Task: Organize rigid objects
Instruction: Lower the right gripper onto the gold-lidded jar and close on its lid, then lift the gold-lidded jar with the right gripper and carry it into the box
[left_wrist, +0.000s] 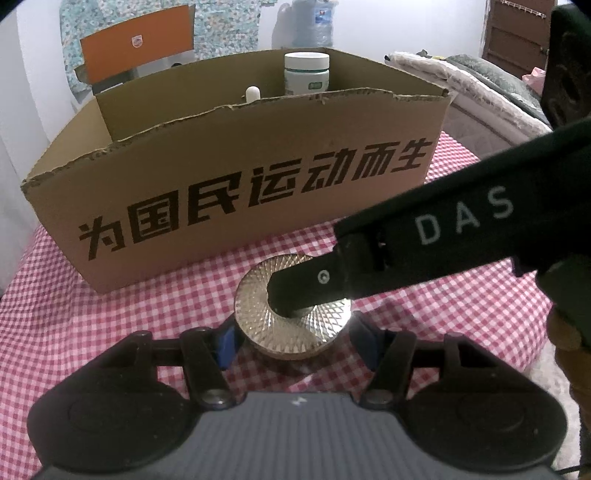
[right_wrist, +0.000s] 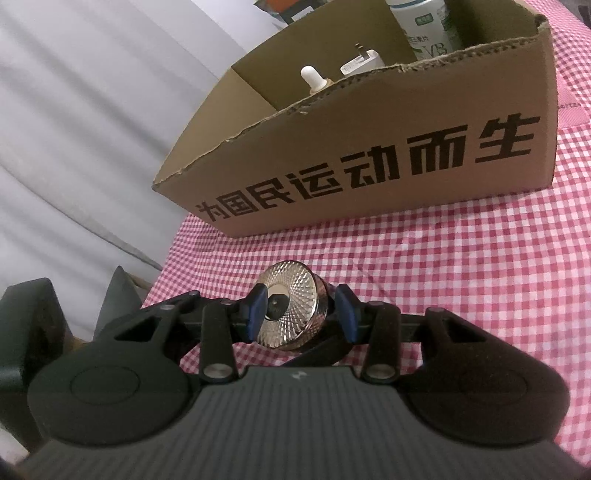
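Note:
A round silver faceted disc (left_wrist: 258, 317) sits on the red checked cloth just in front of my left gripper (left_wrist: 295, 336), whose blue-padded fingers stand open on either side of it. My right gripper (right_wrist: 301, 314) is shut on the same disc (right_wrist: 295, 295), one finger on its face and one behind. In the left wrist view the right gripper's black finger (left_wrist: 306, 288) lies across the top of the disc. A cardboard box (left_wrist: 236, 177) with black lettering stands behind, also in the right wrist view (right_wrist: 369, 158).
The box holds a white pill bottle (left_wrist: 306, 74), a small white-capped item (left_wrist: 253, 93) and a white charger plug (right_wrist: 360, 62). A checked tablecloth (right_wrist: 461, 277) covers the table. A bed (left_wrist: 480, 88) lies far right; an orange box (left_wrist: 136, 44) stands behind.

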